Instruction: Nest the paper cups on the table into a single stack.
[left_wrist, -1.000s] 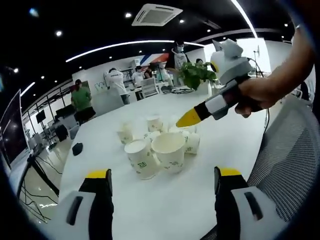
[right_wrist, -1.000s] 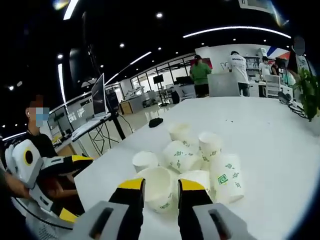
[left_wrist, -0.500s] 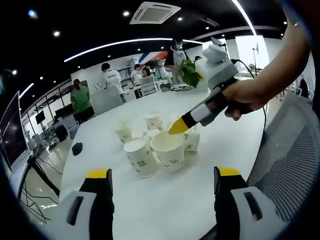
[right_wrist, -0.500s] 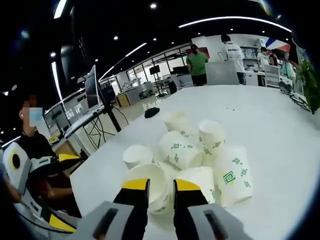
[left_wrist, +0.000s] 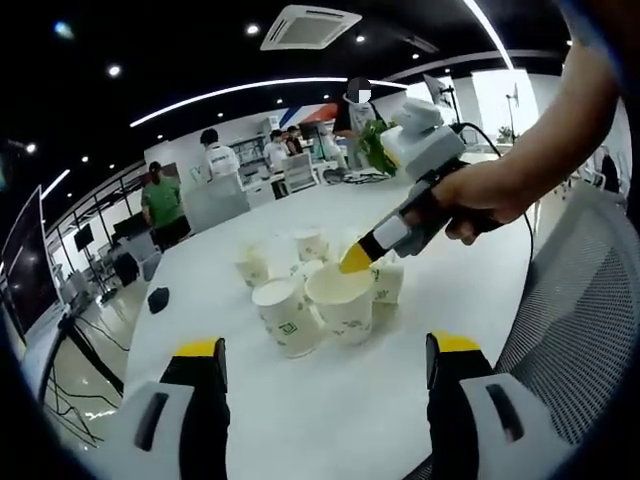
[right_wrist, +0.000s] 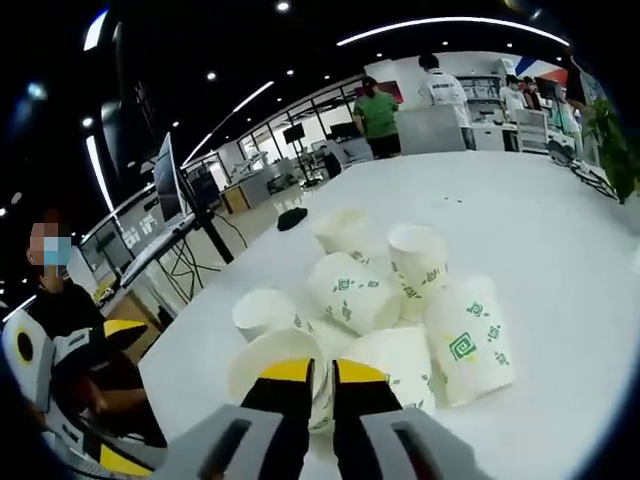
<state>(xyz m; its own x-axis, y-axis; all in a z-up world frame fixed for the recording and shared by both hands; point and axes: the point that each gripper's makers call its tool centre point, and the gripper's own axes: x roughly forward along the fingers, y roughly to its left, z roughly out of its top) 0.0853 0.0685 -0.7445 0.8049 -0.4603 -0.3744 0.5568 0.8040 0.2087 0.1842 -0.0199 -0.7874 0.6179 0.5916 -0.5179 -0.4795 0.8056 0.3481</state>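
The nearest cup (right_wrist: 283, 362) stands upright, mouth up, at the near edge of the cluster on the white worktop (right_wrist: 560, 250). In the right gripper view its rim meets my right gripper (right_wrist: 319, 375) at 12 o'clock, dead ahead and touching. The yellow tips are drawn close with the cup's wall between them, one tip inside the mouth and one outside, so I judge they are pinching the rim. In the left gripper view the same cup (left_wrist: 343, 298) sits at 12 o'clock, and the right gripper (left_wrist: 356, 259) slants down into its mouth from 2 o'clock, held by my right hand (left_wrist: 480, 196).

The cup's long axis runs straight up from the worktop, so I judge the lift must go upward before it travels to another cup.

Just left of it in the left gripper view stands a second upright cup (left_wrist: 281, 312), touching or nearly touching; that looks the closest one to nest into. Behind them lie more cups (right_wrist: 400, 290), some upright and some on their sides, crowded together.

My left gripper (left_wrist: 318, 362) has its jaws spread wide and holds nothing. It hangs low over the bare worktop, well short of the cluster, so the right is the nearer one.
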